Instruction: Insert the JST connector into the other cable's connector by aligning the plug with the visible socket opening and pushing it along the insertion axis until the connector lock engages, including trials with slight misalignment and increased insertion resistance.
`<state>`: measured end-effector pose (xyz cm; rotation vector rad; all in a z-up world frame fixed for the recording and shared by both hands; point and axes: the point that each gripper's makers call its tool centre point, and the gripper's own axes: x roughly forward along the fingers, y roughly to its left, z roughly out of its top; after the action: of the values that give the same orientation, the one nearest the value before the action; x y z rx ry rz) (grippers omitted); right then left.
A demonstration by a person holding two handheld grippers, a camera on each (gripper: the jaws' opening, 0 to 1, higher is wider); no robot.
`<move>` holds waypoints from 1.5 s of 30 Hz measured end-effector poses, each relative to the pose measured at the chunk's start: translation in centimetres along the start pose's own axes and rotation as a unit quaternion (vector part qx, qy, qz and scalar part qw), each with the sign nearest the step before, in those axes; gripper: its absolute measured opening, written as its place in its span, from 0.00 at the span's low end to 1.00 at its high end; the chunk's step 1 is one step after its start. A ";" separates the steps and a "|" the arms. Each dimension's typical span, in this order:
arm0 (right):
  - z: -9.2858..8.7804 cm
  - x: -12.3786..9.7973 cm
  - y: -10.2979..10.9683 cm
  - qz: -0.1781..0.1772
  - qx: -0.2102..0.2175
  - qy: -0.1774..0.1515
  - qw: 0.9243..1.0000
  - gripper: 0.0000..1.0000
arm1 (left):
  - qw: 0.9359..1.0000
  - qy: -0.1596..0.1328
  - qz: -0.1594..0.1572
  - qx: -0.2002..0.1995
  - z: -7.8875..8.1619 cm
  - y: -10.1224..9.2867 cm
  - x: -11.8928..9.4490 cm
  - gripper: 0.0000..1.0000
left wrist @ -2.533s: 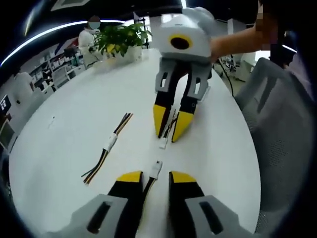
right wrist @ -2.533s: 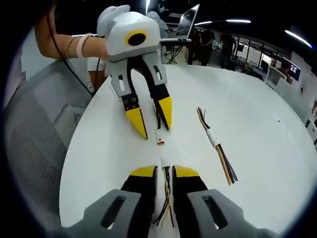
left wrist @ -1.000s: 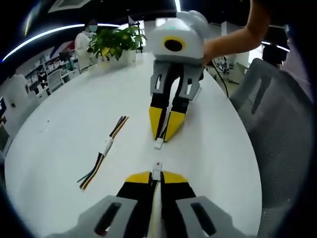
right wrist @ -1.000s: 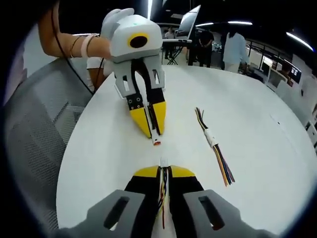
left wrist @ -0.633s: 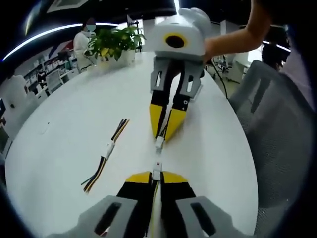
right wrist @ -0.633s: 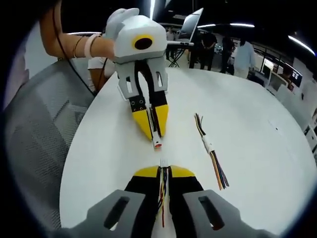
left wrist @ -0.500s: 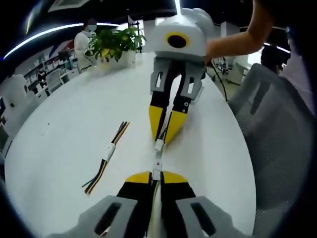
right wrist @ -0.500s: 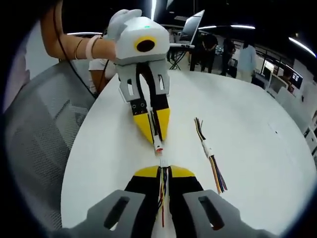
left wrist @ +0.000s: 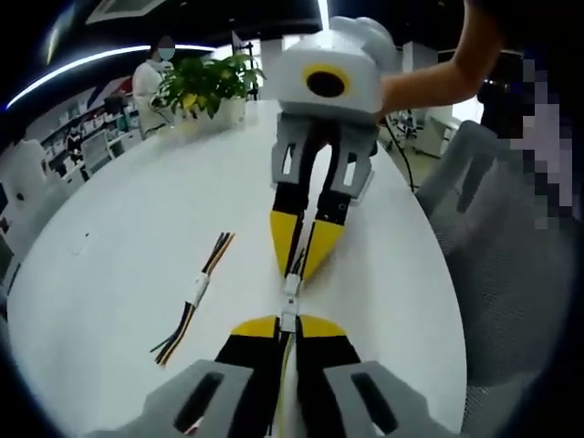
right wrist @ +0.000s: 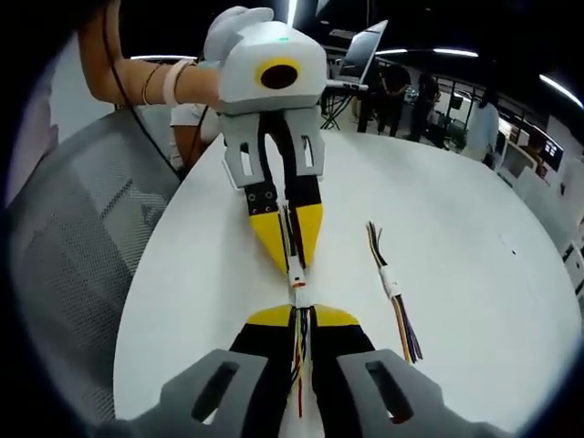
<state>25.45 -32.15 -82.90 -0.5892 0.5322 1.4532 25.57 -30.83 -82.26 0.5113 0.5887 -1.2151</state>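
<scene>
My left gripper [left wrist: 288, 326] is shut on a multicoloured cable just behind its small white connector [left wrist: 287, 318]. The right gripper [left wrist: 294, 272] faces it from above, shut on the other cable's white connector [left wrist: 291, 285]. The two connectors meet end to end in one line above the white table [left wrist: 119, 237]; how deep one sits in the other I cannot tell. In the right gripper view, my right gripper [right wrist: 301, 316] holds its wires, and the left gripper [right wrist: 294, 266] points down at it with its connector [right wrist: 297, 274], red-marked at the tip, touching mine.
A spare joined cable pair [left wrist: 196, 290] [right wrist: 391, 283] lies flat on the table to one side. A potted plant [left wrist: 205, 82] stands at the far edge. A grey mesh chair [left wrist: 511, 255] [right wrist: 73, 246] borders the table. An open laptop [right wrist: 360, 46] and people stand beyond.
The two grippers have come together: the gap between the connectors seen a second ago has shut, and the connector ends now touch. Both stay shut on their cables.
</scene>
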 end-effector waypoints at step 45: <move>0.4 -0.3 0.8 0.018 -0.023 0.003 1.000 0.02 | 0.997 -0.001 -0.019 0.070 0.7 -0.3 0.5 0.00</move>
<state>24.61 -32.05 -82.44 -0.6219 0.5174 1.5019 25.46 -31.68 -82.09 0.6199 0.5165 -1.2993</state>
